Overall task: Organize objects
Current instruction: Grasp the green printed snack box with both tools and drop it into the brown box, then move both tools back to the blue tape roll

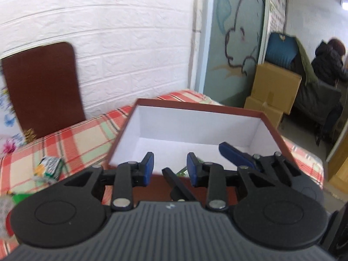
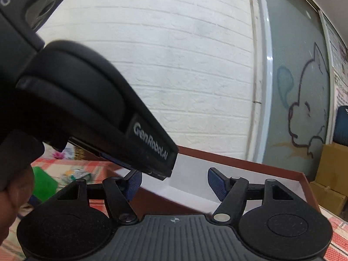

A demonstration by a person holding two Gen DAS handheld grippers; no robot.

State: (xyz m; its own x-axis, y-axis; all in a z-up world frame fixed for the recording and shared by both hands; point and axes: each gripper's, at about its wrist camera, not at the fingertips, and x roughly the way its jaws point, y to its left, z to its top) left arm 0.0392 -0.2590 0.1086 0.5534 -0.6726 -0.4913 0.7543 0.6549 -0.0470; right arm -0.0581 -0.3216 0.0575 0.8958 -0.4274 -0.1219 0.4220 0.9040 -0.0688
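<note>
left wrist view: the open red-brown cardboard box with white lining (image 1: 195, 128) sits on the plaid-clothed bench (image 1: 71, 143); left tongs (image 1: 169, 167) stand slightly apart, empty, at its near rim; right tongs (image 2: 174, 184) gape wide, empty.

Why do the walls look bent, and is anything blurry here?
Left wrist view: fisheye lens bows the brick wall; packets at the left edge smear. Right wrist view: wall curves more, the left gripper looms blurred close up; box stays fairly sharp.
</note>
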